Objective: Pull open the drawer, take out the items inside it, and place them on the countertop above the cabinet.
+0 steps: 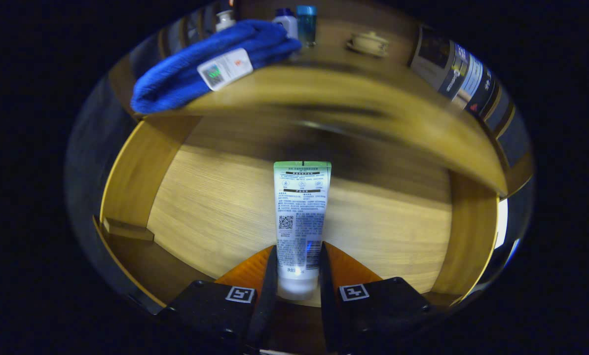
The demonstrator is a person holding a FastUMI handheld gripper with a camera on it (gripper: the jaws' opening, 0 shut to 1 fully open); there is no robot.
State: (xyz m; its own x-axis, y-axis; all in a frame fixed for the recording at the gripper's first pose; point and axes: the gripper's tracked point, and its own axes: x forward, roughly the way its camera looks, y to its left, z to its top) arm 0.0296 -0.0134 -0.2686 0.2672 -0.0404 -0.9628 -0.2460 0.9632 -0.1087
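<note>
here the gripper (298, 266) has its two fingers pinching a tube (302, 217) near its cap end, one finger pressed on each side, with the flat crimped end pointing away from them. the tube sits over the wooden floor of the open drawer (215, 207), about midway between the drawer's left and right walls; whether it is lifted clear or resting on the floor i cannot tell. beyond it runs the front edge of the countertop (353, 103), blurred, overhanging the back part of the drawer. on the countertop's left corner lies a folded blue towel (210, 64) with a white tag, part of it hanging over the edge, and behind the towel stand small bottles (297, 22). further right along the back sits what looks like a small lidded cup (369, 43), though it is too soft to be sure.

the risks from here, as i judge them: the grip is low on a smooth, squeezable tube, so it could pivot or slip out as it rises. the long end could also knock the countertop's overhanging edge on the way up, and a landing too near the left corner might nudge the towel off.
</note>
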